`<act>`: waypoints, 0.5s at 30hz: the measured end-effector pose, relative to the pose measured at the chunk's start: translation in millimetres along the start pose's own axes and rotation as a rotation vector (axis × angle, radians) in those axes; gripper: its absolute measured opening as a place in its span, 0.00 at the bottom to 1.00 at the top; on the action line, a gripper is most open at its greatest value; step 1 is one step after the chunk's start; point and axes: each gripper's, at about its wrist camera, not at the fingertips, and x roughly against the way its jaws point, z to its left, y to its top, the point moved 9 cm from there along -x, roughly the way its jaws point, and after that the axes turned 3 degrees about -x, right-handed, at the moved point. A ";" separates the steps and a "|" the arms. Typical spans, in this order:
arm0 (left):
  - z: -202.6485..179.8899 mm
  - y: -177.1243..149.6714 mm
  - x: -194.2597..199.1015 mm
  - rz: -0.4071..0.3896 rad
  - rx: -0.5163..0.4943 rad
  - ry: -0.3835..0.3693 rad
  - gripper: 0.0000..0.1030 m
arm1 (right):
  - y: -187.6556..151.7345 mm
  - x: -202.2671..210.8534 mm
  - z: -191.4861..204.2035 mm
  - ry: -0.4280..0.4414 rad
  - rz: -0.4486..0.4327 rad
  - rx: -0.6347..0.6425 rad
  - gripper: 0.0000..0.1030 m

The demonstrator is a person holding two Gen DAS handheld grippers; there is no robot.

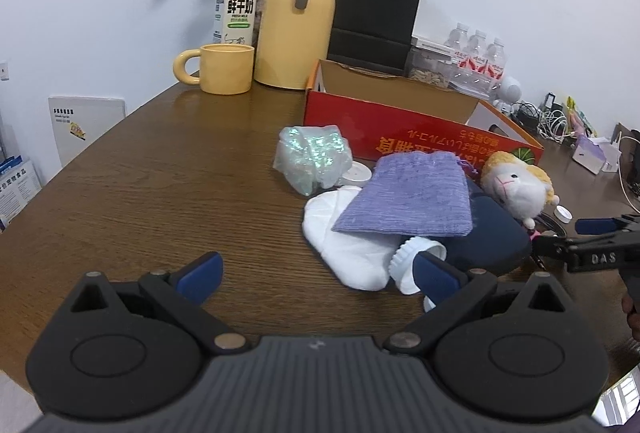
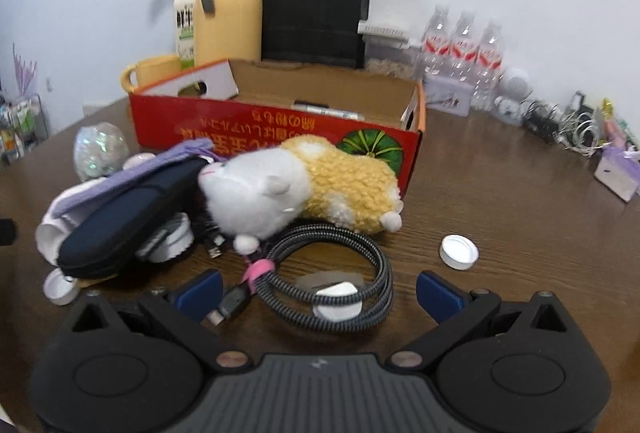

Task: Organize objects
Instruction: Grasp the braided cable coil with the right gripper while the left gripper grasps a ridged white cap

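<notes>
Wooden table, plush hamster beside red box, coiled cable nearby

Ahead of the right gripper a coiled cable lies on the worktop, a cap to its right. Beyond the cable lies a plush toy, with a box behind it. Left of the toy, a pouch rests on a sock, a cloth bag on top. Ahead-right of the left gripper lies a bottle.

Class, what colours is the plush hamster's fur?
White and yellow; the plush hamster shows best in the right wrist view.
</notes>
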 end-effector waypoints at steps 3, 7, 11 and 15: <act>0.4 0.6 -0.2 -0.001 0.001 0.000 1.00 | 3.5 -13.7 -1.8 0.014 0.036 -0.024 1.00; -1.6 0.1 -1.1 0.002 -0.001 -0.005 1.00 | -0.4 -27.2 -1.1 0.030 0.064 -0.051 1.00; -7.4 -1.5 -2.6 0.008 -0.013 -0.016 1.00 | -1.3 -24.6 -1.0 0.027 0.029 -0.050 0.92; -17.3 -5.0 -5.7 0.019 -0.032 -0.033 1.00 | -1.9 -21.4 -0.8 0.029 -0.003 -0.043 0.90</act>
